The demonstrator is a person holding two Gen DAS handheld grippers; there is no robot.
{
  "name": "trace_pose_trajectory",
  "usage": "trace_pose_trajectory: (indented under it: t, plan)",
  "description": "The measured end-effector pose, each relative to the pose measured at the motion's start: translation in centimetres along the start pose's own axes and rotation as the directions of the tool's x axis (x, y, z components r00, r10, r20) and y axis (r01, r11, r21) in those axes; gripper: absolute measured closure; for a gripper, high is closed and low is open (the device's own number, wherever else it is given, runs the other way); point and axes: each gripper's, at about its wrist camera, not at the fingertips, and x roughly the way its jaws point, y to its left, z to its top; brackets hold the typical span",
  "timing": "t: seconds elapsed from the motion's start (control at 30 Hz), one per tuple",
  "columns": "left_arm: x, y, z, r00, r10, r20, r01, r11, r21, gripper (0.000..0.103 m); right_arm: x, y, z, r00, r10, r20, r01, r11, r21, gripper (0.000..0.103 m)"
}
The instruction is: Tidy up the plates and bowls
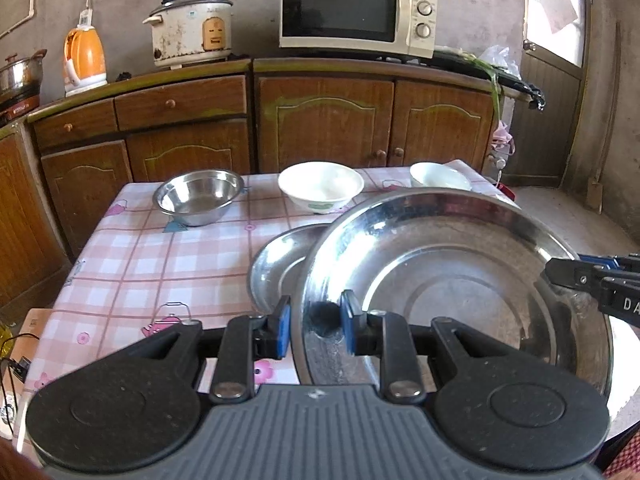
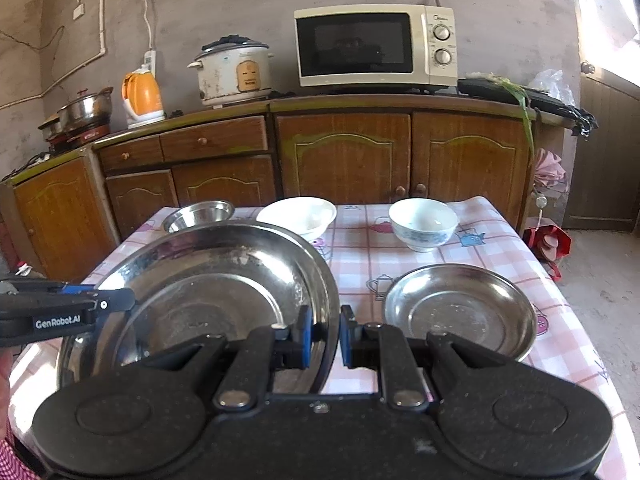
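Note:
A large steel plate (image 1: 460, 280) (image 2: 208, 280) is held up over the table by both grippers. My left gripper (image 1: 314, 326) is shut on its left rim. My right gripper (image 2: 324, 338) is shut on its right rim. A smaller steel plate (image 2: 460, 312) (image 1: 276, 264) lies flat on the table, to the right of the large one in the right wrist view. At the far edge stand a steel bowl (image 1: 198, 196) (image 2: 198, 214), a white bowl (image 1: 320, 188) (image 2: 298, 214) and a blue-patterned white bowl (image 2: 424, 222) (image 1: 438, 176).
The table has a pink checked cloth (image 1: 160, 264). Behind it stand wooden cabinets (image 2: 344, 156) with a microwave (image 2: 376, 46), a rice cooker (image 2: 234, 72), an orange kettle (image 2: 142, 94) and a pot (image 2: 82, 112). A door (image 1: 554, 60) is at the right.

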Motion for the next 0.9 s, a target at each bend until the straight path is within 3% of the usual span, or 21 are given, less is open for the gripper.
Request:
trace_pose_trajectory:
  t: [0.6, 0.9]
  plan:
    - [-1.4, -6.0, -1.1, 0.999, -0.029, 0.046, 0.027, 0.998, 0.050, 0.077, -4.1, -5.2, -1.8, 0.997, -0.058, 0.054, 0.056, 0.997, 0.050, 0.084]
    - [-3.1, -6.7, -1.8, 0.995, -0.033, 0.089, 0.026, 0.996, 0.084, 0.077, -6.1, -5.8, -2.8, 0.994, -0.056, 0.095, 0.051, 0.998, 0.047, 0.084]
